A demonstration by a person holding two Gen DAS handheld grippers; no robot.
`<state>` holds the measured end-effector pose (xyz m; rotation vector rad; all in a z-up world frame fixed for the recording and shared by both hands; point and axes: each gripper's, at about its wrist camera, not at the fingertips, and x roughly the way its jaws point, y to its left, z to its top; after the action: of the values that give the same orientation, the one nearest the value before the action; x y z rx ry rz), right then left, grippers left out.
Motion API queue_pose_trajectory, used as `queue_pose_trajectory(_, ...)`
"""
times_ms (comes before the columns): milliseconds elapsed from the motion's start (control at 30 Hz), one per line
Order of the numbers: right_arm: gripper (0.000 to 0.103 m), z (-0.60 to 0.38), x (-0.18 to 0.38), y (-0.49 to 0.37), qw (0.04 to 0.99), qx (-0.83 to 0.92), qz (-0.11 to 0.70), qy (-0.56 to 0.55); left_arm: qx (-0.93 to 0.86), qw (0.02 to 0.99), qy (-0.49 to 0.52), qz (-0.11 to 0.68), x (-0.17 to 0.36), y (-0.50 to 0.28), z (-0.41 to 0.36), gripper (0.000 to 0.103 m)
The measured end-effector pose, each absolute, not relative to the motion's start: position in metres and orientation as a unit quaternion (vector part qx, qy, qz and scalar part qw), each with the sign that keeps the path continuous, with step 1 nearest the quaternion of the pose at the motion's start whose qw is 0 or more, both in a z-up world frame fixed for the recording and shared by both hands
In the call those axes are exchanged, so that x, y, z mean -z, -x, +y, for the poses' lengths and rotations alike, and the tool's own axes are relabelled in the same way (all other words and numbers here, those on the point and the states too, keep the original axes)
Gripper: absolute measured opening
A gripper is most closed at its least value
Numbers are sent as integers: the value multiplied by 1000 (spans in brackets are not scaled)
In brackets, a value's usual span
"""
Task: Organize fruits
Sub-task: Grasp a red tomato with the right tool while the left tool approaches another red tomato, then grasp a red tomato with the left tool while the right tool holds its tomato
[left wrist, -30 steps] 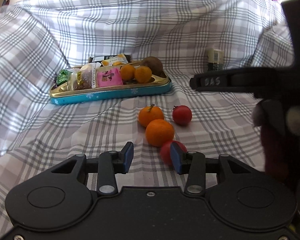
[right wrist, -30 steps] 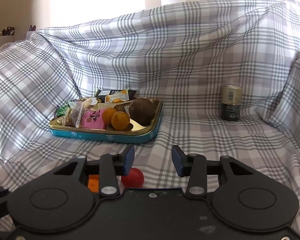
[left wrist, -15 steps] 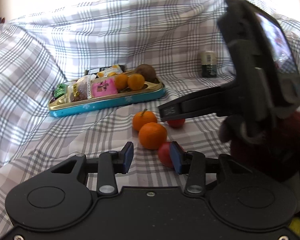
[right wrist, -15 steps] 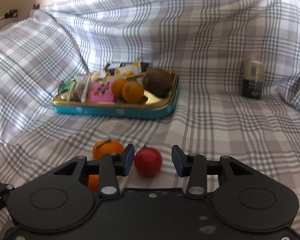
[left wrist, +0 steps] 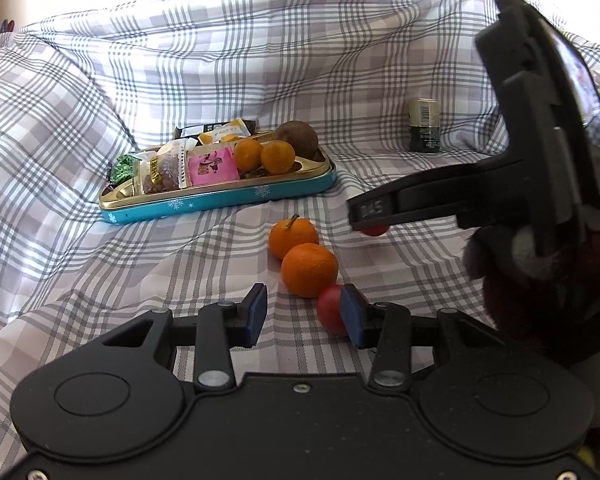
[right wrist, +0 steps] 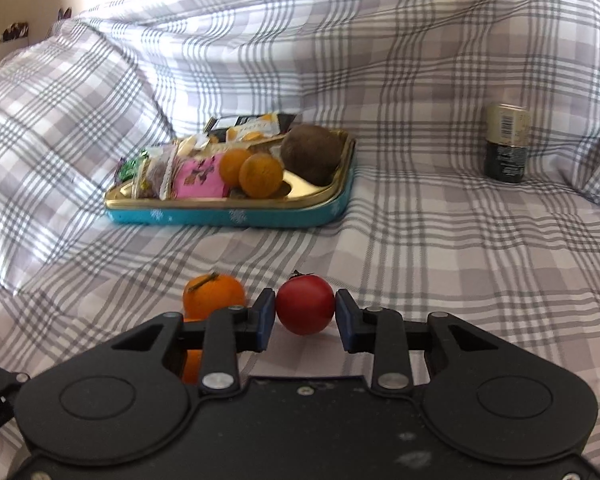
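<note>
Two loose oranges (left wrist: pixel 293 234) (left wrist: pixel 309 269) lie on the plaid cloth in front of a teal tin tray (left wrist: pixel 220 200). My left gripper (left wrist: pixel 302 312) hovers open just before them, with nothing between its fingers; a red tomato (left wrist: pixel 327 312) sits partly hidden behind its right pad. My right gripper (right wrist: pixel 305 320) is closing on a second red tomato (right wrist: pixel 305 304), both blue pads pressing its sides, with one orange (right wrist: pixel 212 296) just to its left. From the left wrist view the right gripper (left wrist: pixel 370 216) reaches in from the right over that tomato (left wrist: pixel 374 231).
The tray (right wrist: pixel 228 216) holds two small oranges, a brown round fruit (right wrist: pixel 311 154) and several snack packets. A small can (right wrist: pixel 506 148) stands at the back right. The cloth rises in folds behind and to the left. A dark red sleeve (left wrist: pixel 548 304) fills the right edge.
The right gripper came down and forward to the tomato, then closed its pads onto it. In the left wrist view the right gripper swung in over the fruit. The left gripper stayed open.
</note>
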<state>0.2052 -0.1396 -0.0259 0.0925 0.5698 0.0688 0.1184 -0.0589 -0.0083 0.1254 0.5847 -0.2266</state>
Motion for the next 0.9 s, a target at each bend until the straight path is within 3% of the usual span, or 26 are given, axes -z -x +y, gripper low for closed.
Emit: queue_pose_trajectory(900,34,-165,32,-201,947,43,317,17,121,927,-65,349,23,-138,-89,52)
